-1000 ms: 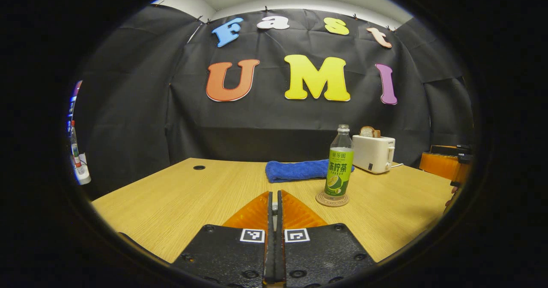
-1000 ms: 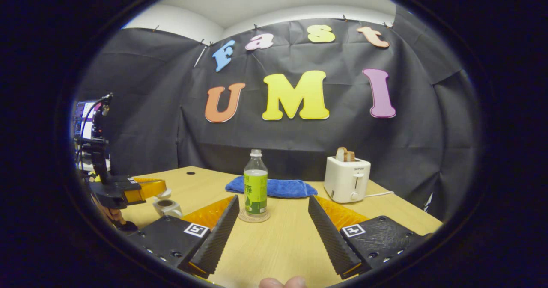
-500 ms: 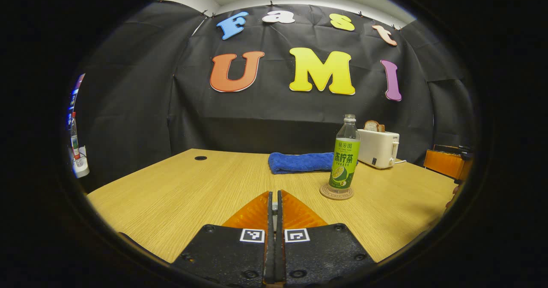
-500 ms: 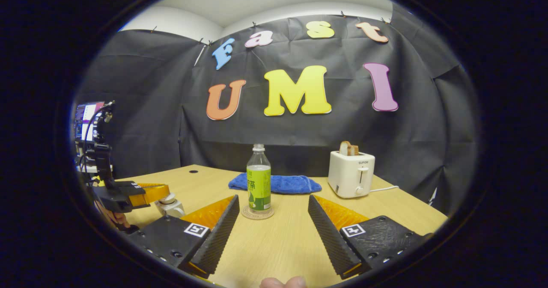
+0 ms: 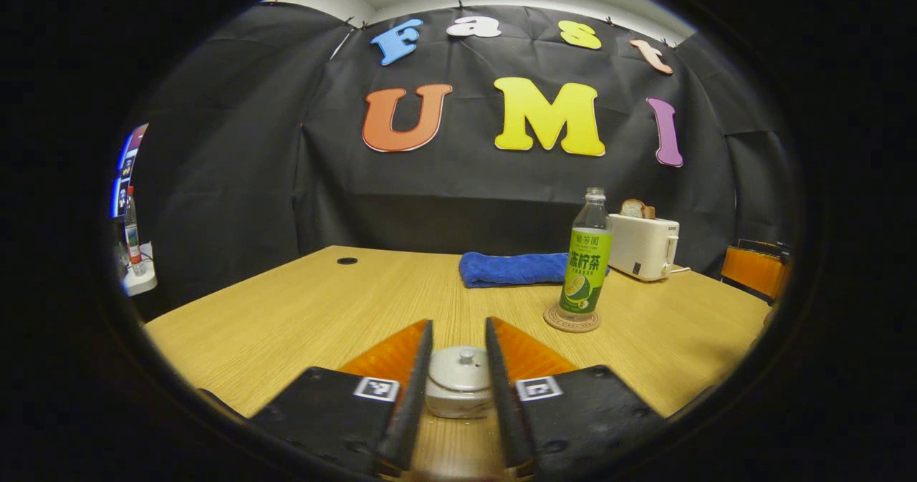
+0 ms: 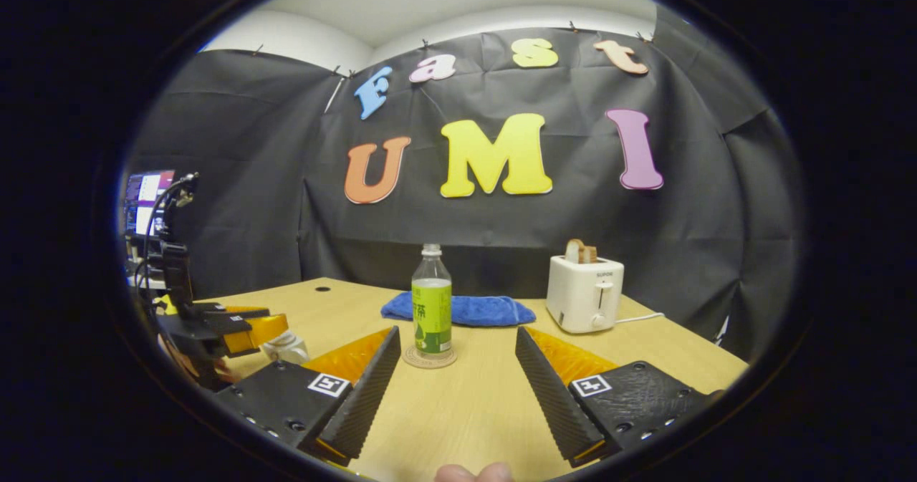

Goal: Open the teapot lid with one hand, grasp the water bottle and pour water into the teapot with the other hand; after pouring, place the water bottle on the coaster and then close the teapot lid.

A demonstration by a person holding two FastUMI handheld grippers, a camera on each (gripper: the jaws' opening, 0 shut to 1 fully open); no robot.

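Lid back on teapot, bottle parked on coaster.

In left gripper view: left gripper [image 5: 458, 385] fingers parted a little, straddling the white teapot [image 5: 459, 400] near the table's [image 5: 301, 317] front edge, lid [image 5: 460, 368] seated on top with knob up; contact between fingers and pot not clear, nothing gripped. Farther right, water bottle [image 5: 589, 260] upright on round coaster [image 5: 571, 319]; folded blue towel [image 5: 512, 268] behind it, white toaster [image 5: 643, 246] with bread slices far right. In right gripper view: right gripper [image 6: 458, 389] spread wide, holding nothing, low over the table, aimed at the bottle straight ahead. Left gripper seen there at near left, over the teapot, partly hidden.
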